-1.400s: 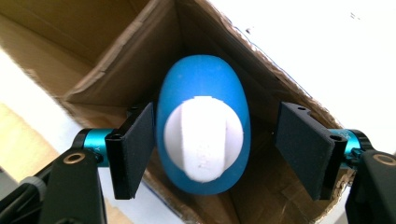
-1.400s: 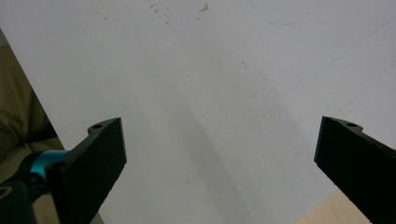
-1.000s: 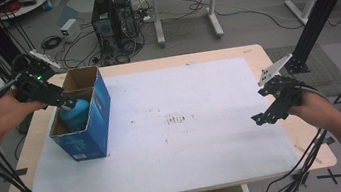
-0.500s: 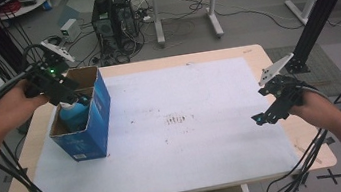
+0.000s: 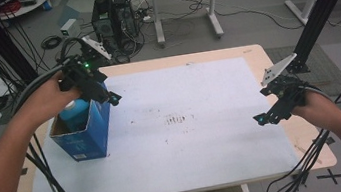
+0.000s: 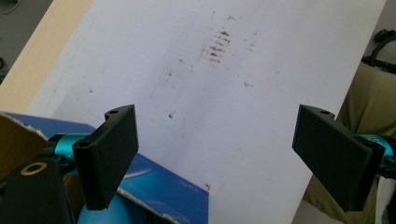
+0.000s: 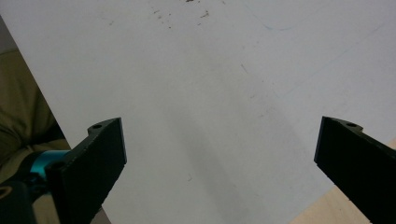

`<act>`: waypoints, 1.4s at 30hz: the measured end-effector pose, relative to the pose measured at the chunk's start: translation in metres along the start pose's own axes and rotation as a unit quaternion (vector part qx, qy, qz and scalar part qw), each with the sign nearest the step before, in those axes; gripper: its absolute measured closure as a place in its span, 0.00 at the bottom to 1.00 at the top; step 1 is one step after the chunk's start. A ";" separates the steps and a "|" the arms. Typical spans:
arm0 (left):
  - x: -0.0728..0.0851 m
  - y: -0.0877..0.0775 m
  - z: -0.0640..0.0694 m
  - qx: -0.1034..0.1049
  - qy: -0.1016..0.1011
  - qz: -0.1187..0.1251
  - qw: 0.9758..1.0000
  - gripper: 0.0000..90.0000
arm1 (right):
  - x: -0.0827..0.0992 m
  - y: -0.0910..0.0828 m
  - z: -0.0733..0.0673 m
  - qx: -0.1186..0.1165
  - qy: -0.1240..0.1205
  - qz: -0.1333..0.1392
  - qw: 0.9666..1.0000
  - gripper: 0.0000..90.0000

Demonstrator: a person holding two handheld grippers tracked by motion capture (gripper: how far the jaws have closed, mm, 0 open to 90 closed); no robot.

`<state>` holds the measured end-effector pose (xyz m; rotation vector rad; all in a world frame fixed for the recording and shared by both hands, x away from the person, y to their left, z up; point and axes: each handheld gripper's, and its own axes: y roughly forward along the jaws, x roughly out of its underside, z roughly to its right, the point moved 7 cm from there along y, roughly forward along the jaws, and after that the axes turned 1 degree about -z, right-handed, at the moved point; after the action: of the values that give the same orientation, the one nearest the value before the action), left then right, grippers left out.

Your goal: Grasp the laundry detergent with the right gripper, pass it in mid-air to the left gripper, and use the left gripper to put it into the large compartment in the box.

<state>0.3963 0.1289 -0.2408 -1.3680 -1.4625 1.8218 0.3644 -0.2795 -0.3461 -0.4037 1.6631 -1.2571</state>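
So the left gripper (image 5: 108, 95) has its jaws spread wide with nothing between them; they've just been opening. It hangs over the near-right top edge of the box (image 5: 85, 133), and through its own camera the two black jaws frame bare white table cover, with the box's blue wall and torn cardboard lip low at the left (image 6: 159, 186).

The box is a blue carton standing upright at the left end of the table (image 5: 249, 59), open top facing up, its long side running roughly away from the person. Inside sits a light-blue bottle (image 5: 76, 112), upright with its top pointing up, poking just above the rim. The bottle's long axis looks vertical, though most of its body is hidden by the box walls, so its full shape can't be told.

The right gripper (image 5: 262, 118) is well apart from all that, over the right edge of the table, jaws also wide open and empty, pointing toward the middle of the sheet (image 7: 210, 93). A patch of brownish smudges (image 5: 177, 120) marks the white cover near the center, between the two grippers.
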 end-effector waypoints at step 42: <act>-0.064 0.072 0.014 0.028 0.074 -0.030 0.996 0.16 | -0.020 0.008 0.000 -0.013 -0.018 -0.003 1.000 0.01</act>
<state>0.4279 0.0451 -0.2798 -1.3841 -1.3528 1.6746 0.3760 -0.2620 -0.3433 -0.4434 1.6509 -1.2269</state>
